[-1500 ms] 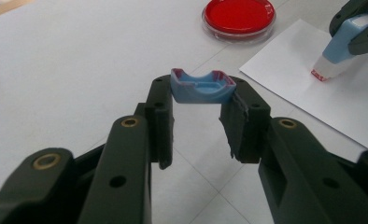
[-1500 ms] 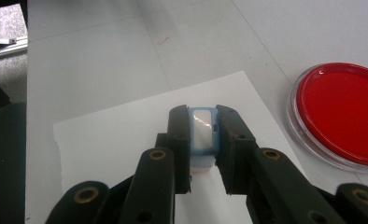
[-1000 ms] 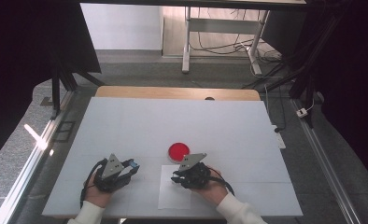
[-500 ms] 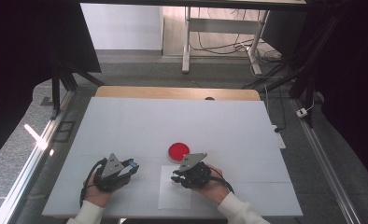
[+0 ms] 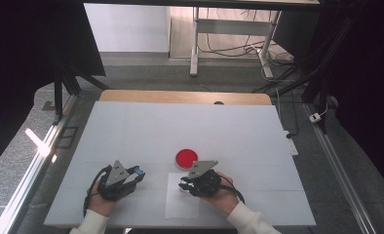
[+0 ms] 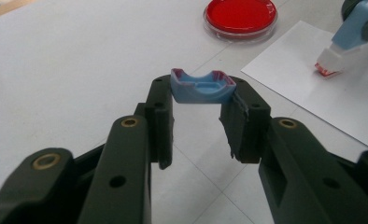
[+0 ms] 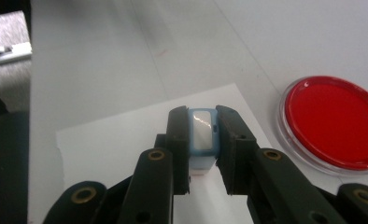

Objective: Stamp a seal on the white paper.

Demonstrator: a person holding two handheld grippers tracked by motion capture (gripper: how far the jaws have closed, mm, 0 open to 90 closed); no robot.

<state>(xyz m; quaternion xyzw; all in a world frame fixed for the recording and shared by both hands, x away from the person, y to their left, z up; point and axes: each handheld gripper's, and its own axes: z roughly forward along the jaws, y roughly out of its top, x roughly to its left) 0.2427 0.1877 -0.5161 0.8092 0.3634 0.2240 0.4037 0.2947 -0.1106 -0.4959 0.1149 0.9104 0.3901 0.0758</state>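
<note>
Stamp between right tongs

a wide white rectangular table top stands on a grey speckled floor, with a pale wooden strip along its far edge. black curtains hang at the left, and more dark drapery closes off the right. behind the table a white metal frame stand rises before a pale wall, with black cables tangled on the floor around it. a silver metal rail runs along the floor at the right. a bright patch of reflected light lies on another rail at the left.
</note>
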